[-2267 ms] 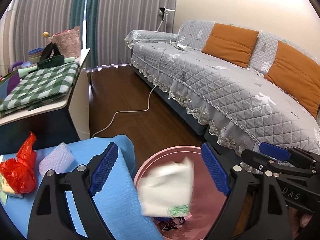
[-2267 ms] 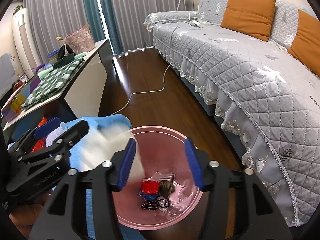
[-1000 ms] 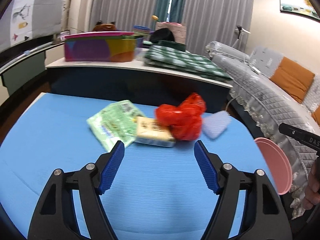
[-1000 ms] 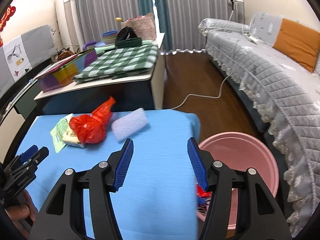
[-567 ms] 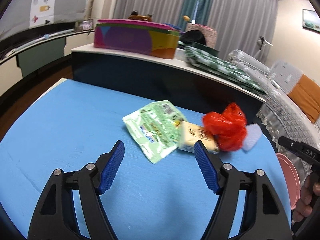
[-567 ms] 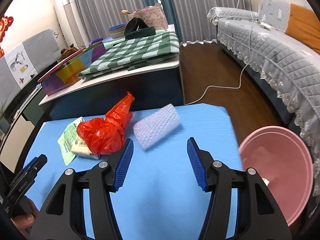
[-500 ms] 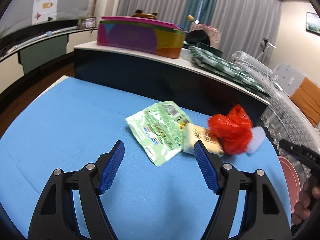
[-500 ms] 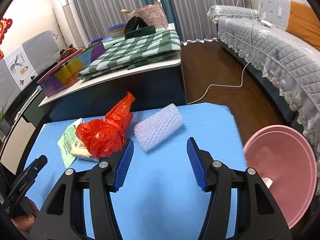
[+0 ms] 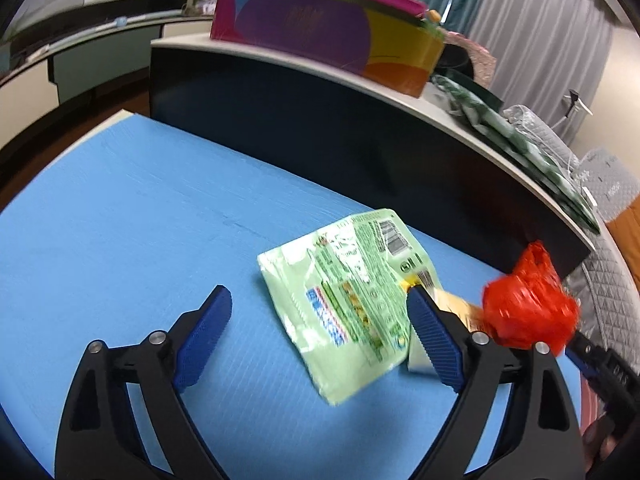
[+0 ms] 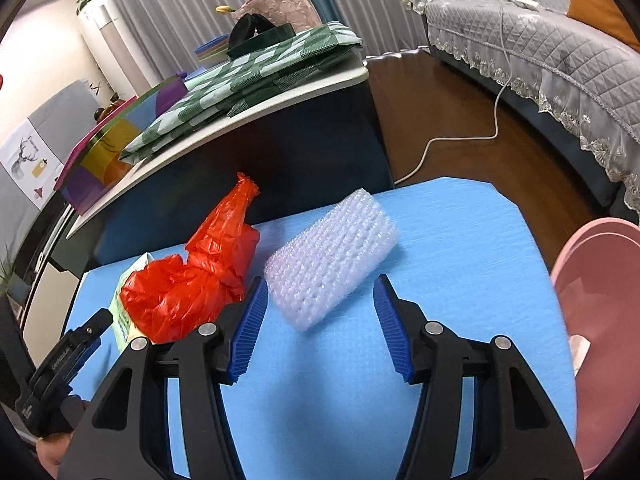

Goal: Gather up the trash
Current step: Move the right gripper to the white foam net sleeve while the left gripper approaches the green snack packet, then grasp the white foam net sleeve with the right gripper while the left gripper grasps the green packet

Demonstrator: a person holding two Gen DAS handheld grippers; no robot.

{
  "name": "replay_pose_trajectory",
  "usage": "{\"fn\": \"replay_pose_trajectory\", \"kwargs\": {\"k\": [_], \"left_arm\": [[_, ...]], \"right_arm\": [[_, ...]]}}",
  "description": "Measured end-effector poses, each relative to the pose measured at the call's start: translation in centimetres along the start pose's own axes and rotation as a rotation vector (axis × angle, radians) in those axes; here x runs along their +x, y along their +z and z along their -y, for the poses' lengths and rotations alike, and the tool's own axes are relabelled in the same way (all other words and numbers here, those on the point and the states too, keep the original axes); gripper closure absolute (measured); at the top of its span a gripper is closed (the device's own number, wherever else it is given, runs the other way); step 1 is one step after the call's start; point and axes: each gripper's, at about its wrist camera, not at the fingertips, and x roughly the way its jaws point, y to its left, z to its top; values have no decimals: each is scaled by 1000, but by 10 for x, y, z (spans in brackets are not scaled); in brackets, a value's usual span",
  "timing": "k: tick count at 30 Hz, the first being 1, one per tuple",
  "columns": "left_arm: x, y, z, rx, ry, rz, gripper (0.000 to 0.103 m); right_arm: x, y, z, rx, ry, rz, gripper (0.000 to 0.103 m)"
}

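On the blue table (image 9: 120, 208) lie a green snack wrapper (image 9: 344, 296), a yellow packet (image 9: 456, 308) partly under it, a crumpled red plastic bag (image 9: 528, 304) (image 10: 192, 280) and a roll of bubble wrap (image 10: 332, 264). My left gripper (image 9: 320, 336) is open and empty, with the wrapper between its fingers. My right gripper (image 10: 320, 324) is open and empty, just in front of the bubble wrap. The pink bin (image 10: 596, 300) stands off the table's right edge with some trash inside.
A dark sideboard (image 10: 280, 136) behind the table carries a green checked cloth (image 10: 256, 68) and a colourful box (image 9: 328, 36). A grey sofa (image 10: 540, 40) and a white cable (image 10: 460, 132) on the wooden floor lie to the right.
Both grippers left the pink bin after a white piece dropped into it and turned to the table. The left one closed in on the green wrapper, the right one on the bubble wrap.
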Motion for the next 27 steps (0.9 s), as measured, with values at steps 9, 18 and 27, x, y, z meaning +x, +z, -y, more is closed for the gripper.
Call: {"fn": "replay_pose_trajectory", "kwargs": {"k": [9,18,27], "left_arm": [[30,11,9,-3,46,-84,17],[35,6,23,71,88,-96,27],[15,6,19,75,72,-65,76]], "right_arm": [[18,-1,0,-9,-20,-27,51],[14,-6,-11,-107,2,-42,89],[-17,-4,-12,-137,9,-14,90]]}}
